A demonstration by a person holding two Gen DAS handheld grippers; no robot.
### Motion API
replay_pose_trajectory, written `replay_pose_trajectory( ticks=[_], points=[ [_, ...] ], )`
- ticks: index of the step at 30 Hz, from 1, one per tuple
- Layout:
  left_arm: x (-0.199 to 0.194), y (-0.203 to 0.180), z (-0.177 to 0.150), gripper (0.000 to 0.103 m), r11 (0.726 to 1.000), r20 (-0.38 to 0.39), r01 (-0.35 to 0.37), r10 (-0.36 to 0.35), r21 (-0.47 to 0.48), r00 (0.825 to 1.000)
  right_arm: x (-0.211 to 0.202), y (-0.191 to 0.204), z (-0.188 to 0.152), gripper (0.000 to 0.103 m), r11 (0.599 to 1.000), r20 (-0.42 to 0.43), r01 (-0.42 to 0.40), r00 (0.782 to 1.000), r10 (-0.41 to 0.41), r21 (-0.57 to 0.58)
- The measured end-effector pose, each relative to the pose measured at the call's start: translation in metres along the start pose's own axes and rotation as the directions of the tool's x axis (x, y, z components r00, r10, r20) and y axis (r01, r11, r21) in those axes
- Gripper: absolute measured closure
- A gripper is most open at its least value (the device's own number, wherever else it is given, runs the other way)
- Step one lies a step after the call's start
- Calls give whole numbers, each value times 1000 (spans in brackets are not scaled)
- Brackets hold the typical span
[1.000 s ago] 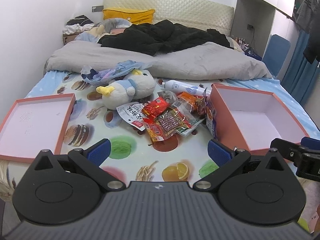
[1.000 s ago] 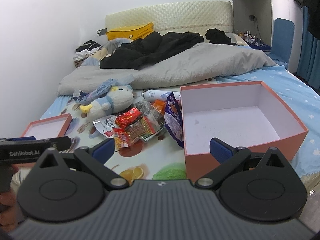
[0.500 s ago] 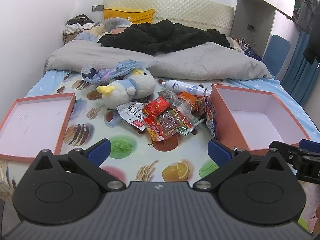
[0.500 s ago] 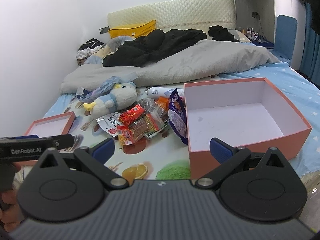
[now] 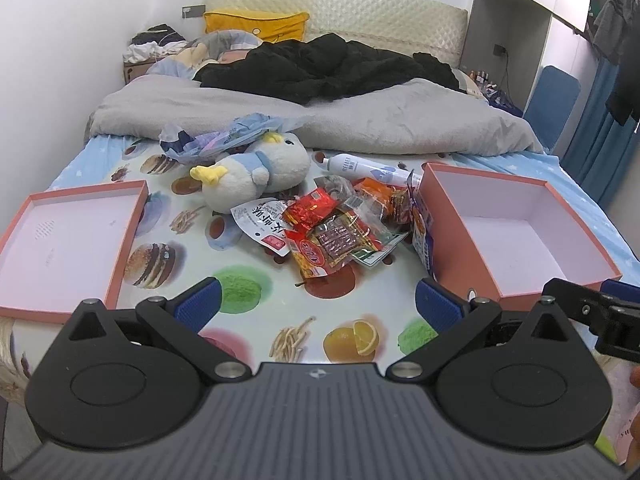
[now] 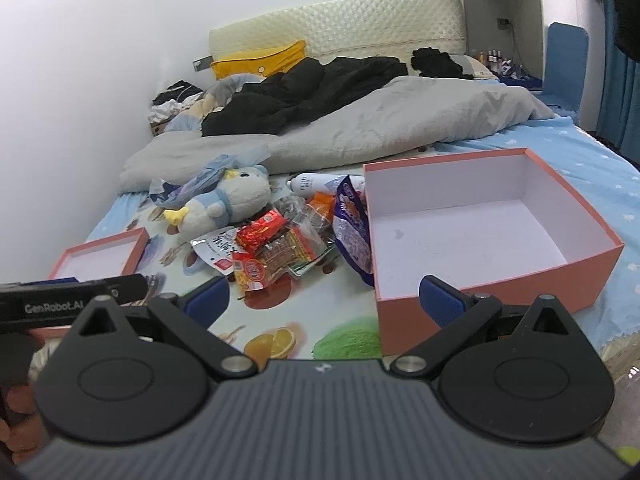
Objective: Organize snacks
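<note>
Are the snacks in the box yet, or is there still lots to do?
Nothing is put away yet. The deep pink box holds nothing, and so does the shallow lid. The snack packets lie in a pile on the bed between them, beside the plush toy. Left gripper and right gripper are both open, holding nothing. All the packing is left.

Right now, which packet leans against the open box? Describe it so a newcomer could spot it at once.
Find the deep salmon-pink box on the right side of the bed. Propped against its left outer wall, at the edge of the snack pile, stands a purple-blue snack bag. It is the only purple packet and the only one on edge; the red and orange ones lie flat.
</note>
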State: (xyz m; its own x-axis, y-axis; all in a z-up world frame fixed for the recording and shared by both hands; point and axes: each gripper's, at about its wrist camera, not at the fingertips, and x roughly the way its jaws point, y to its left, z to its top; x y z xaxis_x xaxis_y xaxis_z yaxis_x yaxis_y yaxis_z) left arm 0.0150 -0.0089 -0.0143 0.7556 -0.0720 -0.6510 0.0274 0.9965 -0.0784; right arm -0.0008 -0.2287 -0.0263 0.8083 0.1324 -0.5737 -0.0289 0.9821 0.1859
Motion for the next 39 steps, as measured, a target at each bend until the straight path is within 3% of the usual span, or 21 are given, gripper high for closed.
replay_pose_trajectory(
  ticks=[5,9,17,24,31,32,34,35,39],
  points=[
    [9,3,0,0,1000,-15,31,-31,1,999,10,3,-9,0,998,-17,-10,1000,10,-56],
    [19,7,0,0,999,-29,52,-52,7,998,20,0,-16,1,999,-39,-37,999,37,-2],
    [56,22,3,0,998,-70,61,-61,-6,996,39,8,-8,3,999,30,12,999,-12,-30],
    [105,53,8,0,988,-85,103,-113,-118,990,74,20,1,2,990,82,51,996,-41,-130],
    [160,87,10,0,957,-90,162,-188,-239,978,115,43,7,3,964,105,59,994,-33,-258],
    [168,90,10,0,953,-92,170,-198,-249,976,122,46,8,4,959,109,68,993,-39,-275],
    [184,94,9,0,946,-97,184,-216,-266,972,137,52,10,23,949,106,93,992,-64,-300],
    [192,96,9,1,943,-97,191,-225,-272,970,146,54,11,26,946,97,109,992,-83,-305],
    [222,96,9,7,930,-106,222,-262,-292,959,177,55,12,27,943,68,140,990,-125,-302]
  ],
)
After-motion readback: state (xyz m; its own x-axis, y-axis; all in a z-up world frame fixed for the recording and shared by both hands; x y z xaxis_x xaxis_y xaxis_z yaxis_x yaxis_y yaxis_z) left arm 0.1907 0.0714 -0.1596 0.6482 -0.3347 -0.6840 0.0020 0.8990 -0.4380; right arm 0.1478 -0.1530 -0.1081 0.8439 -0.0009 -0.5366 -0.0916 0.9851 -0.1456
